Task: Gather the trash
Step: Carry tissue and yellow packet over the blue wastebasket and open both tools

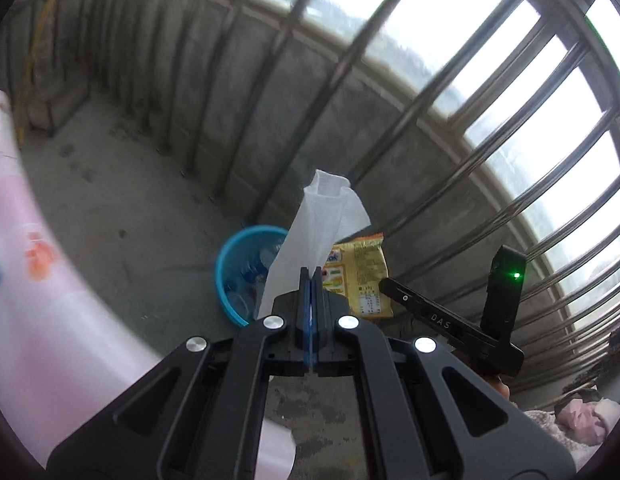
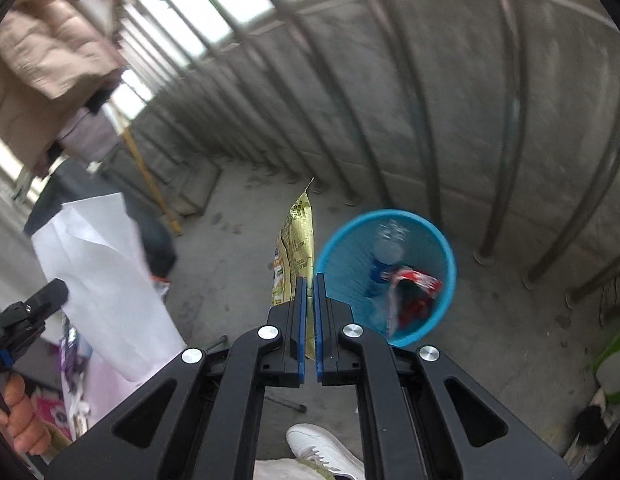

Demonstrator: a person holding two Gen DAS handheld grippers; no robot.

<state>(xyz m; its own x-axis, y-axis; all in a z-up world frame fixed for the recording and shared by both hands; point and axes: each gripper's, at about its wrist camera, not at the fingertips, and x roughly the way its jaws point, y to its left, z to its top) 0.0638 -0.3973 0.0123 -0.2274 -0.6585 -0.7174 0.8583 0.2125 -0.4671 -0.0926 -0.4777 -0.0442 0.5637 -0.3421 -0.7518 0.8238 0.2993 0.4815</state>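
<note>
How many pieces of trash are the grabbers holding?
2. The left gripper pinches a white tissue; the right gripper pinches a yellow snack wrapper, beside the blue bin.

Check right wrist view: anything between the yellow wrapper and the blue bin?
Nothing: only bare concrete floor shows between the yellow wrapper and the blue bin in the right wrist view.

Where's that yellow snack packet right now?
The yellow snack packet is clamped upright in the right gripper, just left of the blue bin on the concrete floor; the left wrist view shows it beside the white tissue.
</note>
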